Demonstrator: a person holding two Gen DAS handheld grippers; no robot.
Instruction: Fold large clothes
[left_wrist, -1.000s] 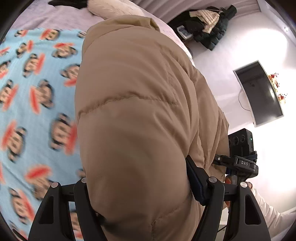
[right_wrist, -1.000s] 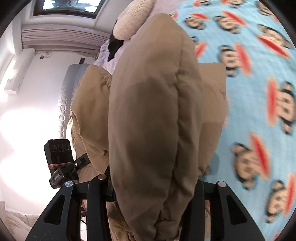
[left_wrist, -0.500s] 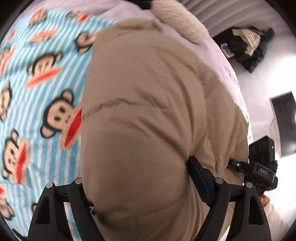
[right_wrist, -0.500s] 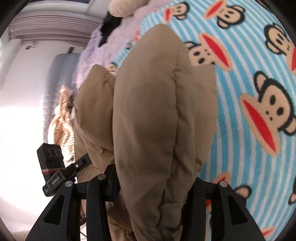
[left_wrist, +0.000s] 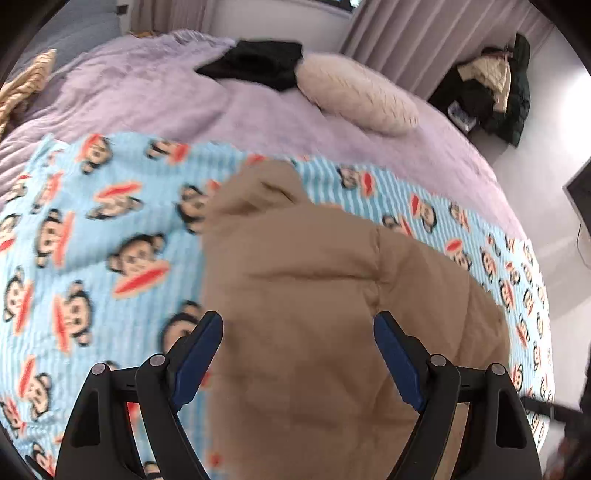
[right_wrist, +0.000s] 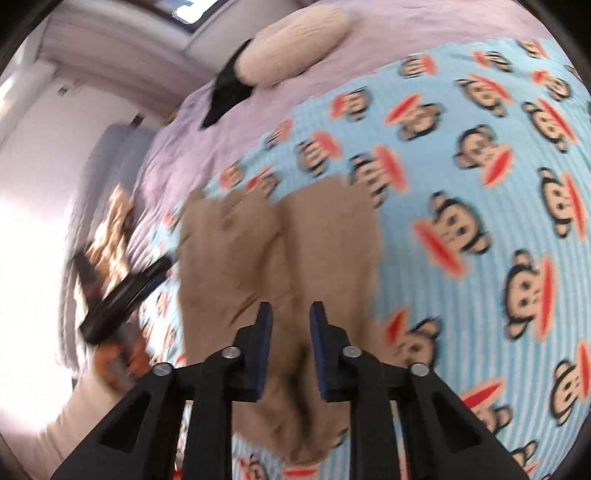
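The bed, under a lilac cover, takes up most of both views, and a blue monkey-print blanket is spread across its near half. On that blanket lies the tan padded jacket, the large garment being folded. It sits in a compact, thick bundle with layers doubled over; in the right wrist view two puffy lobes of it lie side by side with a crease between them. By the look of it, the main folds are made and the bundle is set down. What seems left is squaring the edges and pressing the puffy layers flat, since padding like this tends to spring open.

Further back on the lilac cover lie a cream fuzzy pillow and a dark garment, well apart from the jacket and not in its way. A tan striped cloth sits at the far left edge of the bed, and a heap of dark clothes is off the bed by the curtain. A dark screen stands at the right wall.

The left gripper hangs over the bundle with its fingers spread wide, touching nothing. The right gripper is narrowing its fingers above the crease, with no fabric visibly pinched between them.
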